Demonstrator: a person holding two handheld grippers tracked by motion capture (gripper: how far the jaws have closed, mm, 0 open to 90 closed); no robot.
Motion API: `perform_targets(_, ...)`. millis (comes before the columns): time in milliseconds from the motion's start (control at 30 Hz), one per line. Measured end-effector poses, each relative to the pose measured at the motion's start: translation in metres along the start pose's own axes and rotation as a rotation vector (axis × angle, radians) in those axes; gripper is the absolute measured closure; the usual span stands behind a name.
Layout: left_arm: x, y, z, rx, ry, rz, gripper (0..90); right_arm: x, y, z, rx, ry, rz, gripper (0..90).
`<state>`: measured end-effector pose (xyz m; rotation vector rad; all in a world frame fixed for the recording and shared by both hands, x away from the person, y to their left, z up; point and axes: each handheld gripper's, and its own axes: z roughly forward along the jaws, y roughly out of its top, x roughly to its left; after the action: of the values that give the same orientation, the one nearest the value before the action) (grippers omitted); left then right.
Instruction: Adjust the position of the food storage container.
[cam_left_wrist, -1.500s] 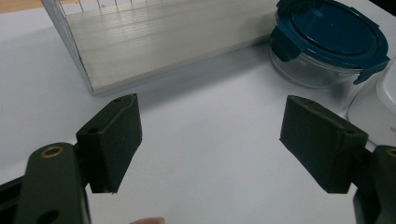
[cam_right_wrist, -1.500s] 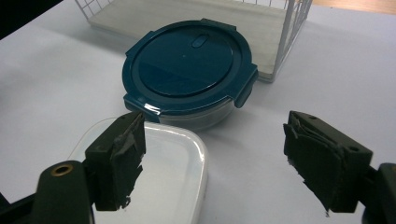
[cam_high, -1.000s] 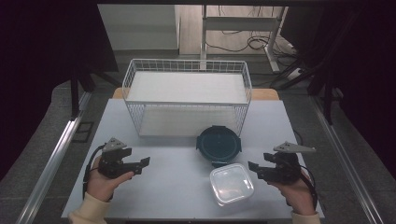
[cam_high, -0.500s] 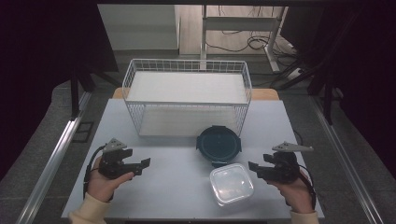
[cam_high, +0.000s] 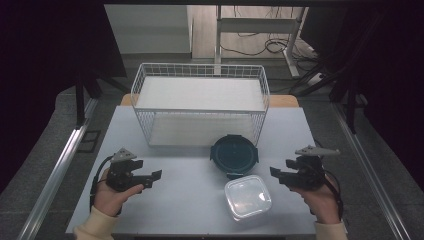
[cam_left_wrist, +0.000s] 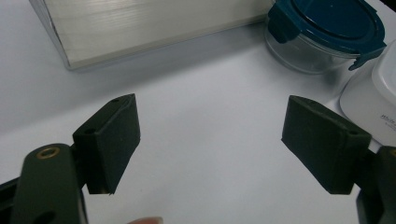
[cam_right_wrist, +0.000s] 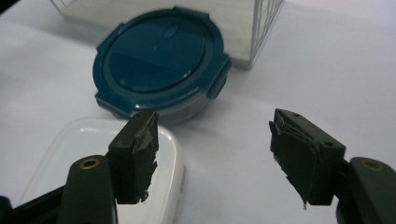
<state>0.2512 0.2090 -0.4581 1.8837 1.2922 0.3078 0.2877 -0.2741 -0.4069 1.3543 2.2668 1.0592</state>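
Note:
A round glass container with a dark blue clip lid (cam_high: 233, 155) (cam_right_wrist: 159, 60) (cam_left_wrist: 327, 32) stands at the table's middle right. In front of it sits a clear square container with a white lid (cam_high: 247, 196) (cam_right_wrist: 93, 154) (cam_left_wrist: 373, 102). My right gripper (cam_high: 275, 173) (cam_right_wrist: 215, 135) hovers just right of the square container, pointing left. It is open, its jaws have just been closing a little, and nothing is between them. My left gripper (cam_high: 154, 177) (cam_left_wrist: 210, 121) rests at the front left, open and empty, pointing right toward the containers.
A white wire basket (cam_high: 200, 110) (cam_right_wrist: 266, 23) with a pale board inside stands at the back of the white table (cam_high: 190, 200), just behind the round container. Metal rails and dark floor flank the table on both sides.
The right gripper has shifted only slightly. The left hand and both containers are where they were.

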Motion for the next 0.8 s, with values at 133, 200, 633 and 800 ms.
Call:
perform_targets(133, 0.001, 0.000, -0.002, 0.000, -0.008, 0.006, 18.9, -0.010, 0.020, -0.002, 0.046, -0.015, 0.002, 33.0)
perform_targets(200, 0.002, 0.000, -0.003, -0.002, -0.009, 0.004, 18.9, -0.014, 0.029, 0.002, 0.059, -0.009, 0.012, 34.0)
perform_targets(633, 0.003, -0.002, -0.001, 0.008, -0.006, 0.003, 18.9, -0.017, 0.057, 0.044, 0.167, -0.025, 0.010, 58.5)
perform_targets(800, 0.002, -0.003, 0.001, 0.016, -0.007, 0.008, 18.9, -0.013, 0.057, 0.063, 0.203, -0.031, 0.010, 78.5)
